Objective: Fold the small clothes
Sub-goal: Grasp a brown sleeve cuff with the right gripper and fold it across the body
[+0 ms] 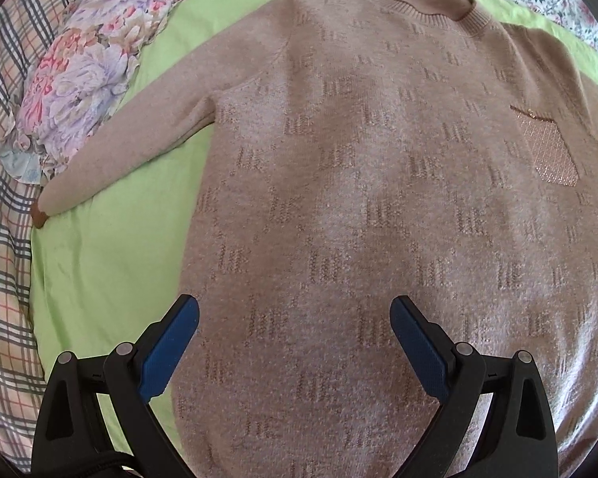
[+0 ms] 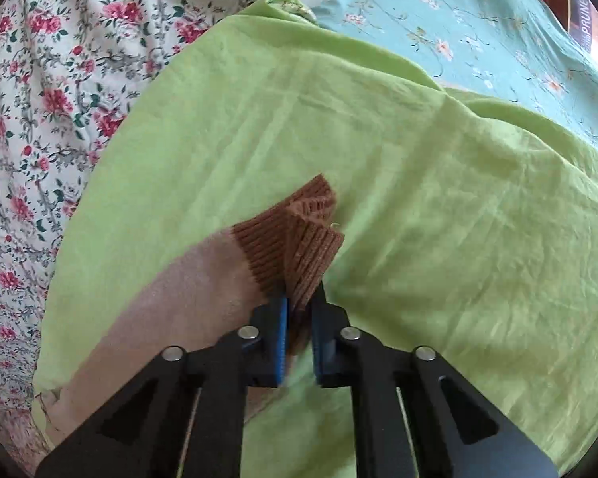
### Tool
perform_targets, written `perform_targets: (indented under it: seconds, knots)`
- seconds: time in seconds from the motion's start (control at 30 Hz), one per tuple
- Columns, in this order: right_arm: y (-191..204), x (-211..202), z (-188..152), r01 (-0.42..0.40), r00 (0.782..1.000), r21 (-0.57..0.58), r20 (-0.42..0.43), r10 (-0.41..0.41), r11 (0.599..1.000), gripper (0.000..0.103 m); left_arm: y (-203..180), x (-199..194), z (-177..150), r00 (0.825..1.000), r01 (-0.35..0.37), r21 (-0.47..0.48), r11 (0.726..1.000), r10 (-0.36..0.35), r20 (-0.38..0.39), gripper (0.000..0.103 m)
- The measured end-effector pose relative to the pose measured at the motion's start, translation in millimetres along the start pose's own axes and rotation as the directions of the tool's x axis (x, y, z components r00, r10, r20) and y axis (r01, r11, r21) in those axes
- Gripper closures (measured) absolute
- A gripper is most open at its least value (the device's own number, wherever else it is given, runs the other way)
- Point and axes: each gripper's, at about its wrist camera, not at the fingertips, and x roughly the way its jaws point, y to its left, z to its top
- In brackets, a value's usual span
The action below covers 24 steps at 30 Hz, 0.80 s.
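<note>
Plaid bedding (image 1: pixel 4 183) sits at the far left of the left wrist view, then a flowered pillow (image 1: pixel 79 91), then the green sheet (image 1: pixel 111 263) on which the brown knit sweater (image 1: pixel 378 183) lies spread flat, front up, neckline away from the camera. Its one visible sleeve (image 1: pixel 139 147) stretches out toward the plaid, the darker cuff at the very edge of the green. Further right on the chest is a glittery pocket patch (image 1: pixel 546 151). The left gripper (image 1: pixel 295 318) hovers over the lower body of the sweater with its jaws spread wide, holding nothing. In the right wrist view, flowered white fabric (image 2: pixel 40 99) lies left, the green sheet fills the middle and a teal flowered cover (image 2: pixel 478 32) shows at upper right. The right gripper (image 2: pixel 299 310) has its jaws nearly together, pinching the ribbed cuff (image 2: pixel 295 239) of the other sleeve, which puckers up between the pads while the rest of that sleeve trails back to the left. The knit looks soft, thick and light, likely to sag and stretch rather than hold a crease; the ribbed cuffs, hem and neckband seem the firmest places to grip, and the fuzzy surface should cling, not slip.
</note>
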Motion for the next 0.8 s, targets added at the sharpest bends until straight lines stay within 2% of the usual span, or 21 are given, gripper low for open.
perform_targets:
  seconds: [0.07, 0.17, 0.23, 0.3, 0.33, 0.4, 0.53, 0.57, 0.7, 0.77, 0.8]
  knots:
    - [30.9, -17.4, -9.5, -0.041, 0.999, -0.088, 0.024, 0.043, 0.995, 0.093, 1.3, -0.2, 0.5, 1.0, 0.006, -0.002, 1.0, -0.006, 0.007, 0.006]
    - [81.6, -45.0, -37.6, -0.139, 0.99, -0.194, -0.001, 0.141, 0.971, 0.093, 4.5, 1.9, 3.6, 0.999, 0.031, -0.013, 0.999, -0.03, 0.01, 0.006]
    - [117.7, -63.0, -63.0, -0.208, 0.978, -0.264, -0.032, 0.206, 0.942, 0.093, 5.8, 4.1, 5.6, 0.999, 0.047, -0.018, 0.999, -0.047, 0.012, 0.006]
    - [152.6, -78.9, -100.7, -0.304, 0.953, -0.31, -0.097, 0.288, 0.901, 0.093, 7.2, 5.7, 7.6, 0.998, 0.068, -0.023, 0.997, -0.068, 0.015, 0.006]
    - [177.6, -83.5, -124.9, -0.364, 0.931, -0.331, -0.147, 0.333, 0.87, 0.093, 8.3, 6.2, 8.7, 0.997, 0.079, -0.025, 0.997, -0.078, 0.018, 0.006]
    - [212.3, -87.4, -159.8, -0.433, 0.9, -0.343, -0.214, 0.38, 0.833, 0.093, 10.3, 6.9, 10.8, 0.995, 0.1, -0.028, 0.995, -0.1, 0.026, 0.006]
    - [296.0, -78.1, -239.6, -0.596, 0.792, -0.347, -0.402, 0.46, 0.724, 0.093, 17.9, 4.7, 17.6, 0.989, 0.139, -0.032, 0.99, -0.137, 0.054, 0.006]
    - [319.4, -74.2, -262.7, -0.631, 0.761, -0.347, -0.449, 0.468, 0.694, 0.093, 21.4, 3.7, 19.6, 0.986, 0.154, -0.036, 0.987, -0.152, 0.063, 0.006]
    - [387.9, -53.5, -338.2, -0.705, 0.682, -0.357, -0.579, 0.447, 0.613, 0.093, 31.1, 2.6, 25.7, 0.979, 0.193, -0.052, 0.98, -0.189, 0.082, 0.006]
    - [416.6, -34.5, -374.0, -0.719, 0.656, -0.354, -0.63, 0.416, 0.598, 0.093, 36.5, 3.7, 30.0, 0.974, 0.213, -0.06, 0.975, -0.207, 0.088, 0.006]
    - [414.1, -34.0, -384.7, -0.722, 0.648, -0.349, -0.642, 0.409, 0.597, 0.093, 38.4, 4.8, 32.9, 0.971, 0.226, -0.064, 0.972, -0.22, 0.092, 0.006]
